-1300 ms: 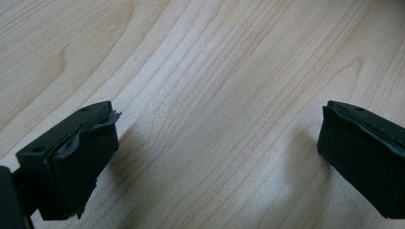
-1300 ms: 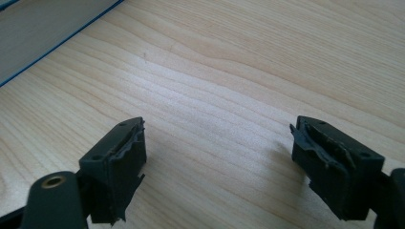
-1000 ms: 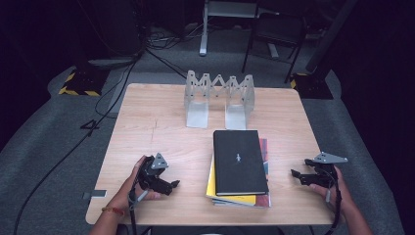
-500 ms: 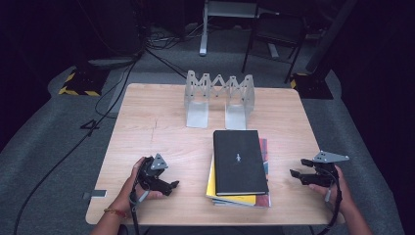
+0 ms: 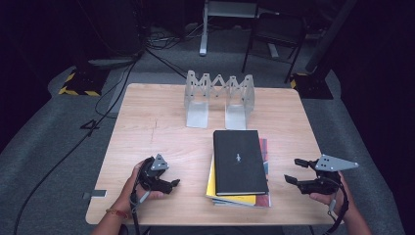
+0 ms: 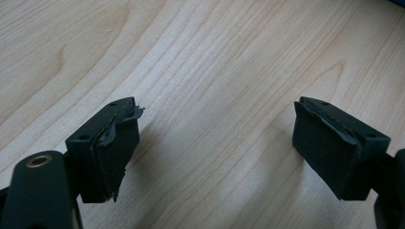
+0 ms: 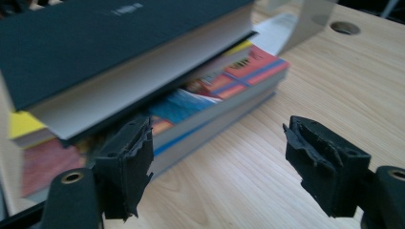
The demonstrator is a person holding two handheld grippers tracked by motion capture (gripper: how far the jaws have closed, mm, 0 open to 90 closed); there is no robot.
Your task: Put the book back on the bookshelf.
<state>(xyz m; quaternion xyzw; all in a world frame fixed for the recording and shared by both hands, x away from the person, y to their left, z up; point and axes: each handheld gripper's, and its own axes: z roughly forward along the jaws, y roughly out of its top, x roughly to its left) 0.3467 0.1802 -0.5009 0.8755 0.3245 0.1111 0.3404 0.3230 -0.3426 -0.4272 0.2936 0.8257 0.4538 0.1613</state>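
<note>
So the stack of books sits near the front edge of the surface, a bit right of the middle. On top is a thick black hardcover with a tiny light mark on its cover, lying flat and square to the person. Under it there's a yellow-covered book poking out on the left and front, plus colourful ones with red and blue showing along the right side. In the right gripper view the black hardcover overhangs the colourful paperbacks below, page edges facing the camera.

The right tongs are just off the stack's right side, pointing at it, held low above the wood. They're spread wide with nothing between them; in their own view the left pad is right up near the lower books, though I can't tell if it's actually touching.

The left tongs are left of the stack, apart from it, resting low in the person's hand. Also wide open and holding nothing, just bare wood grain between the pads.

Farther back, behind the stack, stands a grey metal zigzag book rack, upright and with no books in it.
</note>
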